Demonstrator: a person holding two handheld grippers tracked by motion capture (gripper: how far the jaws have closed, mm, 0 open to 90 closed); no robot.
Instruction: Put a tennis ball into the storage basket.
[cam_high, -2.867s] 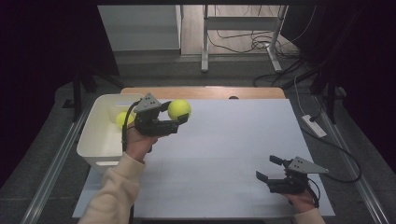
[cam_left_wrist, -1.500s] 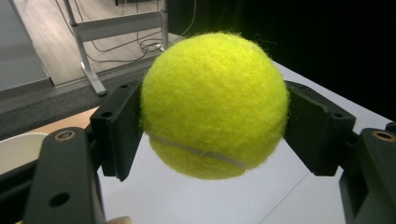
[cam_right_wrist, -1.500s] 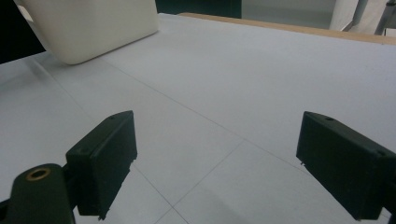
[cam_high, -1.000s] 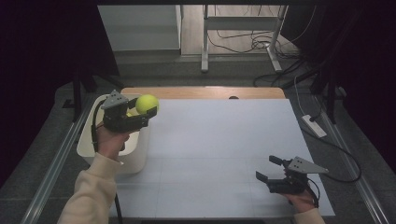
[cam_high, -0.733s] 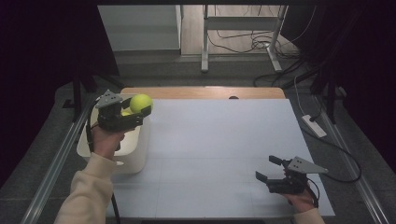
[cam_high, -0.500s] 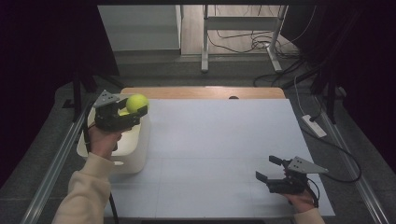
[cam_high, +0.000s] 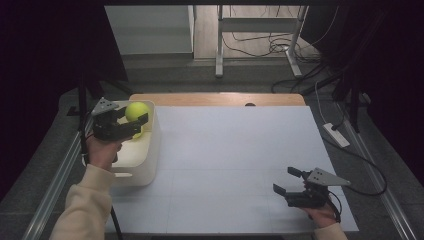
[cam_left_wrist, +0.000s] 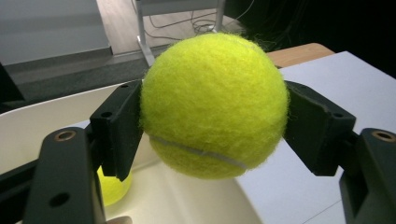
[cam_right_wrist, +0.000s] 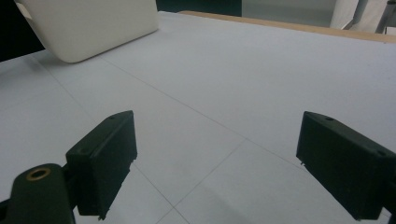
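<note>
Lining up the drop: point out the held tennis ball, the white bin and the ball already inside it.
held tennis ball (cam_left_wrist: 215, 105), left gripper view, middle of its fuzzy front
white bin (cam_high: 152, 145), high view, right-hand wall
ball in the bin (cam_left_wrist: 114, 186), left gripper view, visible yellow patch below the left jaw

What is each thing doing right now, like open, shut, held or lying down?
Left gripper: shut on the tennis ball.
Tennis ball: held above the white bin.
Second tennis ball: lying inside the bin.
White bin: upright on the table.
Right gripper: open, empty.
</note>
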